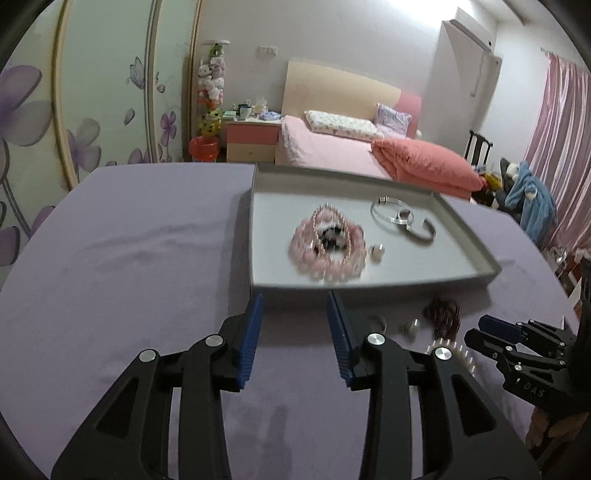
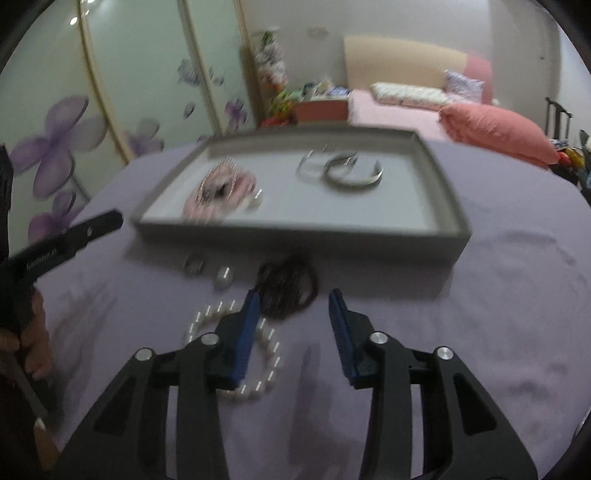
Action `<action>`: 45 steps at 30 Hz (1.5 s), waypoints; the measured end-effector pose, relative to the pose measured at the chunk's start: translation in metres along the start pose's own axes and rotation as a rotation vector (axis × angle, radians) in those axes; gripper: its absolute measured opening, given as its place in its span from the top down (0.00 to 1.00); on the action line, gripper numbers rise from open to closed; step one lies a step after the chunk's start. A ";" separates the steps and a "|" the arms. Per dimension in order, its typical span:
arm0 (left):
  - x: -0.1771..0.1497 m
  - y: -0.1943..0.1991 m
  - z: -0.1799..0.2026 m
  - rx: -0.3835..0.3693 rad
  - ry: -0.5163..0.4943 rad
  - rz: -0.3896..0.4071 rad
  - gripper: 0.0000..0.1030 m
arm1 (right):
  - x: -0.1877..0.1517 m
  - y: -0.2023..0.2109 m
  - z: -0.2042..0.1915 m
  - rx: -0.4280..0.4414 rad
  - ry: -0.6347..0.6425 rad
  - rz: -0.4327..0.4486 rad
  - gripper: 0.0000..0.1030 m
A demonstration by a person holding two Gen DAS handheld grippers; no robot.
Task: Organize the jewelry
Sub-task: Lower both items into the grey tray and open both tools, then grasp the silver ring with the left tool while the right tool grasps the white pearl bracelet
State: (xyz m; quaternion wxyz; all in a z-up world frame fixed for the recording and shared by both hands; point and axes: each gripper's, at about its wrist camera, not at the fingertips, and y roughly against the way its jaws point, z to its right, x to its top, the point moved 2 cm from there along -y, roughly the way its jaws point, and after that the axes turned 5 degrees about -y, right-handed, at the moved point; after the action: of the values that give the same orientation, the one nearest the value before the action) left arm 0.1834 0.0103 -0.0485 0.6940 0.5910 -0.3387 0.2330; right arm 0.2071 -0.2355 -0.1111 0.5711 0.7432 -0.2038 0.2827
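— Tongs status?
— I see left tongs (image 1: 294, 325) and right tongs (image 2: 294, 317) both apart, empty.
— Jewelry?
— Pink bead bracelets (image 1: 327, 254) lie in the grey tray (image 1: 476, 240); pearl bracelet (image 2: 255, 354) and dark bead bracelet (image 2: 290, 291) remain on the bench (image 2: 480, 314).

Bare purple cloth (image 1: 122, 258) left of tray (image 1: 258, 286) — loose jewelry right.

My left view is fairly sharp, with glare on the far wall (image 1: 413, 22). My right view is smeared, the tray (image 2: 303, 230) blurred; edges bow and darken.
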 end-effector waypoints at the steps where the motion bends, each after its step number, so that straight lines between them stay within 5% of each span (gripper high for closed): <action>1: -0.002 0.000 0.002 0.003 -0.008 -0.005 0.64 | -0.005 -0.001 -0.003 -0.008 0.019 -0.010 0.66; 9: -0.013 -0.002 0.016 -0.011 -0.049 -0.034 0.61 | -0.016 -0.005 -0.017 -0.065 0.090 -0.046 0.73; 14: -0.016 -0.009 0.027 -0.026 -0.075 -0.056 0.60 | -0.017 -0.001 -0.022 -0.077 0.140 -0.038 0.90; 20: -0.019 -0.020 0.046 -0.051 -0.122 -0.092 0.56 | -0.026 0.011 -0.010 -0.094 0.173 -0.038 0.90; 25: -0.019 -0.033 0.063 -0.058 -0.165 -0.122 0.54 | -0.017 0.016 0.035 -0.199 0.028 -0.017 0.90; 33: -0.016 -0.055 0.077 -0.004 -0.187 -0.164 0.55 | -0.011 0.015 0.048 -0.204 0.000 -0.015 0.90; 35: -0.014 -0.058 0.076 0.008 -0.182 -0.165 0.57 | -0.011 0.016 0.049 -0.201 -0.002 -0.015 0.90; 38: -0.012 -0.059 0.076 0.029 -0.181 -0.162 0.76 | -0.011 0.016 0.050 -0.202 -0.002 -0.015 0.90; 45: -0.020 -0.046 0.058 0.065 -0.167 -0.166 0.78 | -0.010 0.013 0.042 -0.180 0.015 -0.018 0.90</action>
State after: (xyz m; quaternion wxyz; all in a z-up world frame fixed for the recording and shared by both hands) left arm 0.1920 -0.0537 -0.0898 0.6610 0.6565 -0.3373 0.1354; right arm 0.1990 -0.2796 -0.1157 0.6398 0.6885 -0.2172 0.2637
